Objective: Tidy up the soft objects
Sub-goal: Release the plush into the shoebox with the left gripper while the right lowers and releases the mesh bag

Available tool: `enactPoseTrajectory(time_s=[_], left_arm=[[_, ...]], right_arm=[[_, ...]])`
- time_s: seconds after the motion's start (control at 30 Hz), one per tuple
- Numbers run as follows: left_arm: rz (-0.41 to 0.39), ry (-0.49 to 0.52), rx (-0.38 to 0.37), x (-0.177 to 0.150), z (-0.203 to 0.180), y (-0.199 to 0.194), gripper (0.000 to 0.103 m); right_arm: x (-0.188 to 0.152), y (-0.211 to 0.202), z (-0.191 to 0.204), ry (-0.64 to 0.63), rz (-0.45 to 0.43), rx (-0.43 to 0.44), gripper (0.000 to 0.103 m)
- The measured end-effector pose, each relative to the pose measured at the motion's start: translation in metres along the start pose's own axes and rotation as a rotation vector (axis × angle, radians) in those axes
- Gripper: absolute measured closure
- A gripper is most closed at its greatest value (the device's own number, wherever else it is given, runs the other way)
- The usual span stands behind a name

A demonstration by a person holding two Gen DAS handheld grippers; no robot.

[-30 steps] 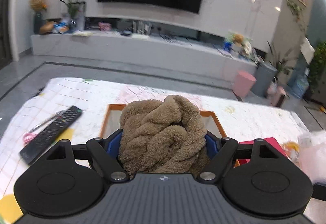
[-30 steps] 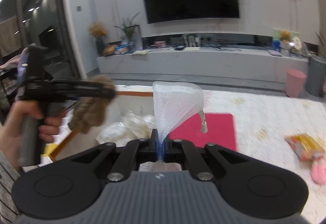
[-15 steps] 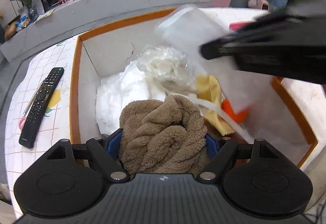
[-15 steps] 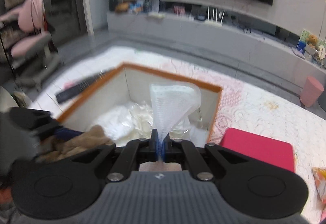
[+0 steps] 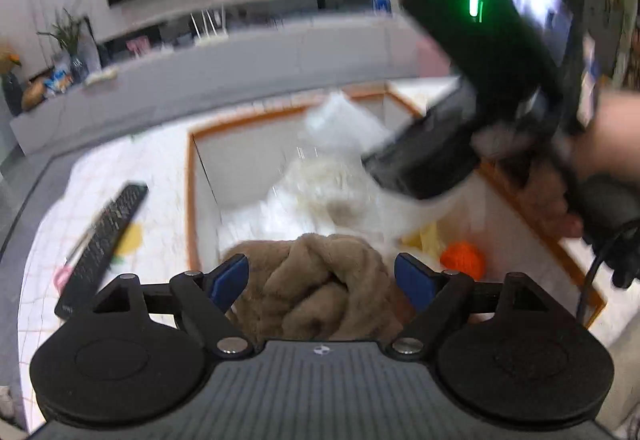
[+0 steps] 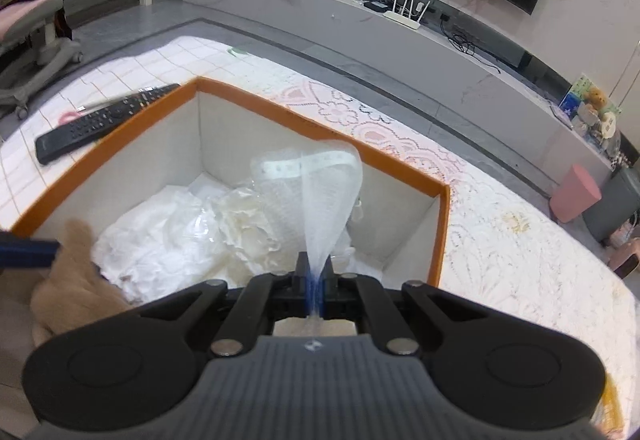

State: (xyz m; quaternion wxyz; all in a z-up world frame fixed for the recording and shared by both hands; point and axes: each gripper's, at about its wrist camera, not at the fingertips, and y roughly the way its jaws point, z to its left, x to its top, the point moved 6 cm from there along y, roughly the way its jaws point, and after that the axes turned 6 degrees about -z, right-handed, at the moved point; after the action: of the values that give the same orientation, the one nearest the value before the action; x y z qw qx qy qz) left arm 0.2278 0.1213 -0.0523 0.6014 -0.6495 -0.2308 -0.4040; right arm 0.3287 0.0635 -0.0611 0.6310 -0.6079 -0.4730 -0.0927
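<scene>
Over orange-rimmed box (image 6: 438,224): left gripper (image 5: 322,280) spread, fuzzy brown cloth (image 5: 316,284) loose; right gripper (image 6: 316,280) pinching white mesh (image 6: 320,200).

- The left wrist view looks forward and down along the left gripper (image 5: 322,280), close above the near edge of the orange-rimmed box (image 5: 191,200).
- The right wrist view looks down along the right gripper (image 6: 315,276) into the same box (image 6: 320,128).
- Both views share the box and the remote control (image 5: 102,244) (image 6: 104,120) on its left.
</scene>
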Motion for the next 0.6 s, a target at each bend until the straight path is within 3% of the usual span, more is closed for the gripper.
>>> enactPoseTrajectory(time_s=[0.13, 0.3, 0.6], left_arm=[[-0.08, -0.088, -0.028, 0.008, 0.014, -0.012, 0.004], [-0.106, -0.199, 0.059, 0.009, 0.038, -0.017, 0.004], [-0.127, -0.234, 0.071, 0.011, 0.049, -0.028, 0.003]], right_arm=[[0.007, 0.0, 0.002, -0.04, 0.02, 0.002, 0.102], [0.015, 0.0, 0.006, -0.075, 0.045, -0.01, 0.102], [0.013, 0.037, 0.02, -0.109, 0.158, -0.028, 0.101]])
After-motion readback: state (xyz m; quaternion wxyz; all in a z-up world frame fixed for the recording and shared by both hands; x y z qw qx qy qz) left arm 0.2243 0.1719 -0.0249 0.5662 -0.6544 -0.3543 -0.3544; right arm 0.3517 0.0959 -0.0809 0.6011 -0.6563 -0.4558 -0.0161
